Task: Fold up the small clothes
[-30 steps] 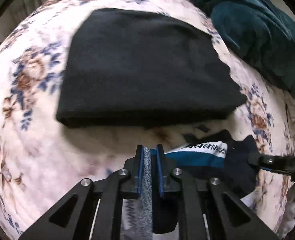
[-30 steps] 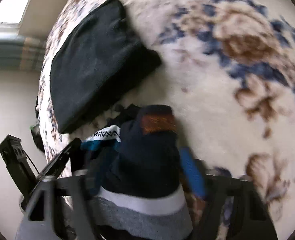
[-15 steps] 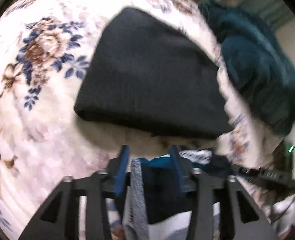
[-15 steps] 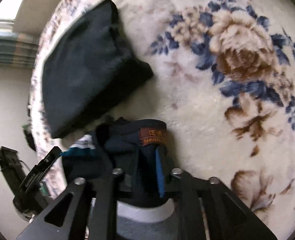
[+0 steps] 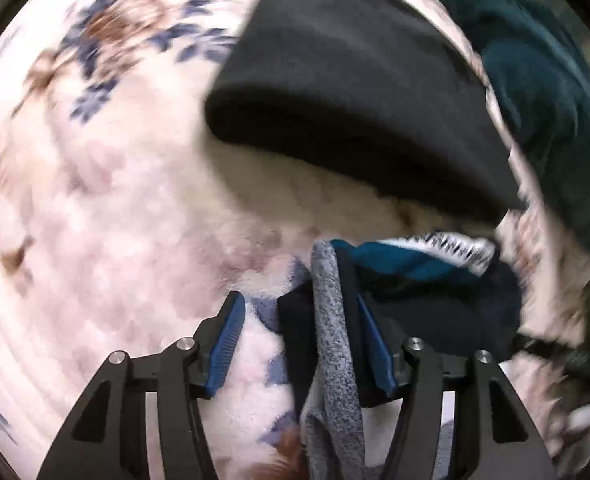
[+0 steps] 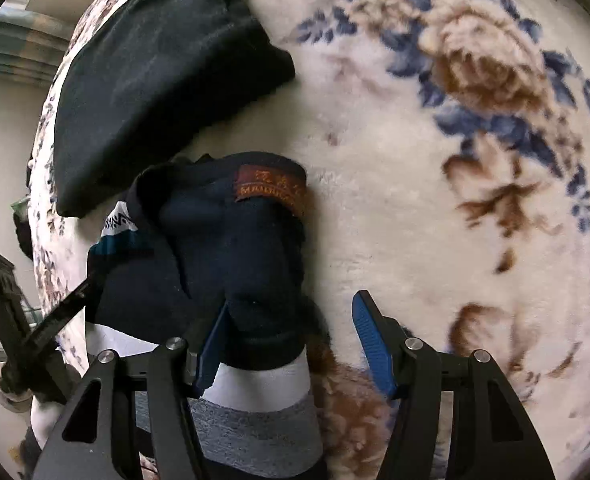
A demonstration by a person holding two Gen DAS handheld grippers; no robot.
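1. Now the sock [image 6: 231, 264], dark navy with a white band and a grey cuff, lies on the flowered blanket [image 6: 435, 208]; in the right wrist view its long axis runs from the bottom edge up the picture, cuff nearest the camera, and the far end carries a brown woven label [image 6: 271, 190].
2. Beside it, toward the left, a teal and white patterned piece of sock [image 5: 411, 262] points off to the side, across that axis.
3. Beyond the sock a folded black garment [image 5: 347, 92] lies flat on the blanket, and a dark teal cloth [image 5: 543, 92] is heaped past it.
4. Left hand-held gripper [image 5: 301, 340]: it points steeply down, its jaws have just been opening and stand apart; the grey cuff edge stands between them, close against the right blue pad, clear of the left one.
5. Right hand-held gripper [image 6: 291, 344]: also tipped steeply down, its jaws have just been opening and stand apart; the navy body of the sock lies against the left pad, while the right pad is over bare blanket.
6. Motion blur smears the left wrist view.
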